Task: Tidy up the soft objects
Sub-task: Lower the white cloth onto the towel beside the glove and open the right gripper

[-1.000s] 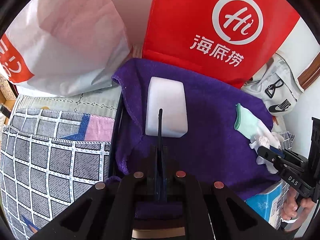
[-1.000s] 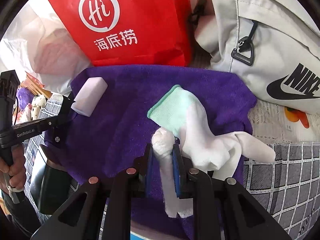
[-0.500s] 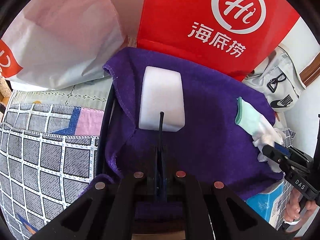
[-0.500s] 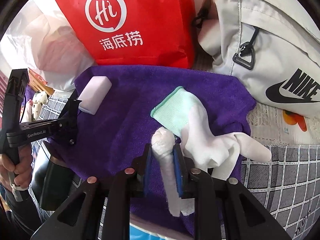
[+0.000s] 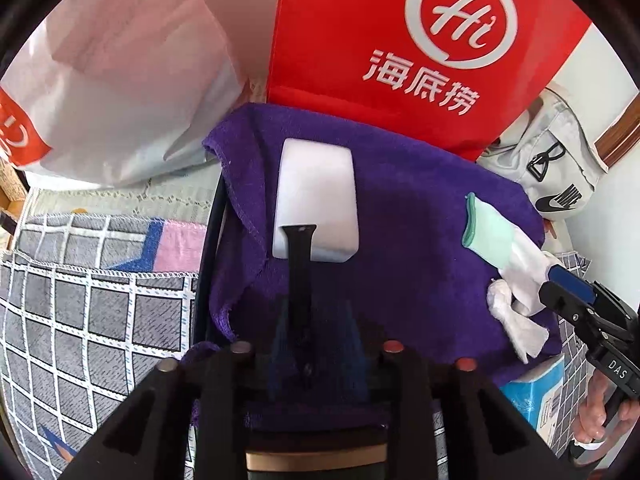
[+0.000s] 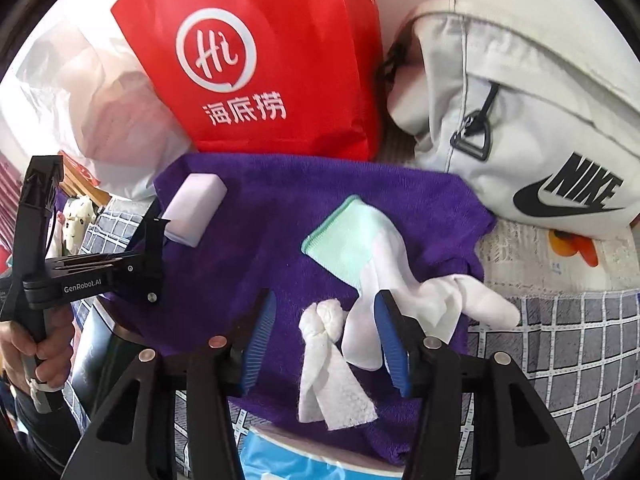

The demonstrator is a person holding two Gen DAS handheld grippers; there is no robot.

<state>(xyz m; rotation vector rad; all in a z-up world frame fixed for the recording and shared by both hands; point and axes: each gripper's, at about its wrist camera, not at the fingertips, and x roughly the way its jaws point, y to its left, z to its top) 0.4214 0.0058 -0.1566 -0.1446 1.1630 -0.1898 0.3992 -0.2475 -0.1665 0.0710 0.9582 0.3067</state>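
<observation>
A purple towel [image 5: 420, 208] [image 6: 280, 216] lies spread out. On it sit a white sponge block [image 5: 316, 196] [image 6: 194, 206], a white glove with a green cuff [image 6: 360, 248] [image 5: 492, 236] and a twisted white tissue [image 6: 324, 344] [image 5: 512, 316]. My left gripper [image 5: 299, 230] is shut and empty, its tip at the sponge's near edge. My right gripper [image 6: 324, 308] is open, its blue pads on either side of the tissue, which lies loose on the towel. The right pad is over a glove finger.
A red paper bag [image 5: 420, 48] [image 6: 260, 64] stands behind the towel, a white plastic bag [image 5: 120, 92] to its left, a grey Nike bag [image 6: 520, 112] to its right. A blue tissue pack [image 6: 304, 460] lies under the towel's near edge. A grey checked cloth [image 5: 80, 300] covers the surface.
My right gripper has opened and let go of the twisted tissue, which now rests on the towel. My left gripper stayed shut and moved closer to the sponge.
</observation>
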